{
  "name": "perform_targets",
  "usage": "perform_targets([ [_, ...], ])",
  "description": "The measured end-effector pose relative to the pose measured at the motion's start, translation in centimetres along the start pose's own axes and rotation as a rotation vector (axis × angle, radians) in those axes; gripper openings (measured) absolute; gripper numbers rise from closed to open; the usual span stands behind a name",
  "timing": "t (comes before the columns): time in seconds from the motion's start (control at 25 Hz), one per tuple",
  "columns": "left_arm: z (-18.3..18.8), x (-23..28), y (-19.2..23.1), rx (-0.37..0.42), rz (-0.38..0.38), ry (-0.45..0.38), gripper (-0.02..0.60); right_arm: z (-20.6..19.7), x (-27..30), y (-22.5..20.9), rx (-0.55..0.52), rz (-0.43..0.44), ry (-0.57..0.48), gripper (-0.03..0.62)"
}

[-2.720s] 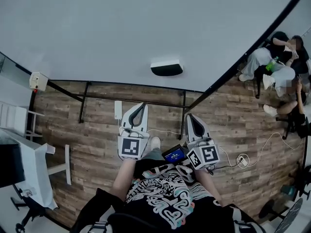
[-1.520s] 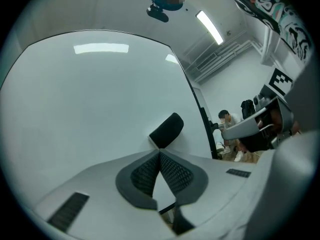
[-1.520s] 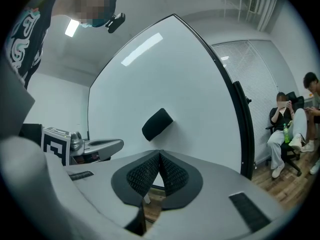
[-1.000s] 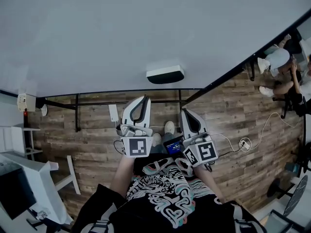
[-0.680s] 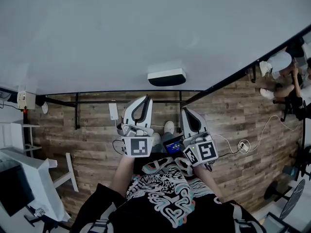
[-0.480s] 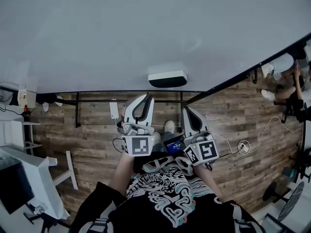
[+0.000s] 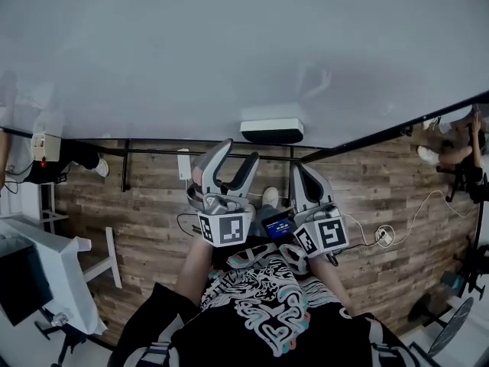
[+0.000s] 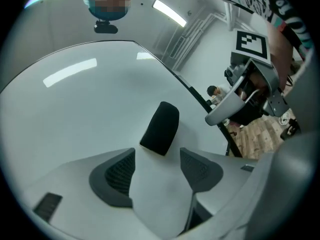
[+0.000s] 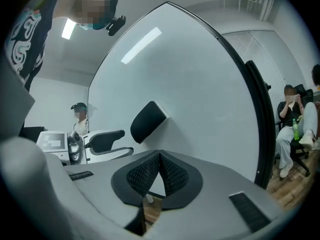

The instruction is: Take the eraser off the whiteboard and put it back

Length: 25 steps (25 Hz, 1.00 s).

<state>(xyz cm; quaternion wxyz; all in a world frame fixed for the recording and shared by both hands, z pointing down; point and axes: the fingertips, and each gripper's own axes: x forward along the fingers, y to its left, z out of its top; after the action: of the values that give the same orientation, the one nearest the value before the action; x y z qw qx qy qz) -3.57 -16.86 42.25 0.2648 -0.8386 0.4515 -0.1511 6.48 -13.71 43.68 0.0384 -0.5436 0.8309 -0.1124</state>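
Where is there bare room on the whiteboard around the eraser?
The whiteboard is bare above and either side of the eraser. It's crowded at the bottom edge, where the left gripper, fingers opening on nothing, and the shut right gripper hover.

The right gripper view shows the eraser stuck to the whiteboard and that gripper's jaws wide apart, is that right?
Not quite. The eraser is stuck to the whiteboard, but the jaws of the right gripper are together, not wide apart, with nothing between them. The right gripper view shows this.
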Motion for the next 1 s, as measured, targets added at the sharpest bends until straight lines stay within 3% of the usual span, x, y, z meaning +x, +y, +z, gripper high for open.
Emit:
perform_targets([
  [0.12,-0.4,0.5,0.1,0.082,0.019,0.017,0.302,-0.1,0.7,-0.1,0.000,0.018,0.008,0.014],
  [0.32,-0.5,1.5,-0.1,0.171,0.010,0.021,0.309,-0.8,1.4,-0.6,0.009,0.030,0.028,0.014],
  [0.52,-0.1,2.1,-0.3,0.293,0.032,0.012,0.360,-0.9,1.7,-0.7,0.011,0.039,0.035,0.015],
  [1.0,0.6,4.1,-0.5,0.369,0.054,-0.005,0.376,-0.7,1.8,-2.1,0.012,0.029,0.037,0.015],
])
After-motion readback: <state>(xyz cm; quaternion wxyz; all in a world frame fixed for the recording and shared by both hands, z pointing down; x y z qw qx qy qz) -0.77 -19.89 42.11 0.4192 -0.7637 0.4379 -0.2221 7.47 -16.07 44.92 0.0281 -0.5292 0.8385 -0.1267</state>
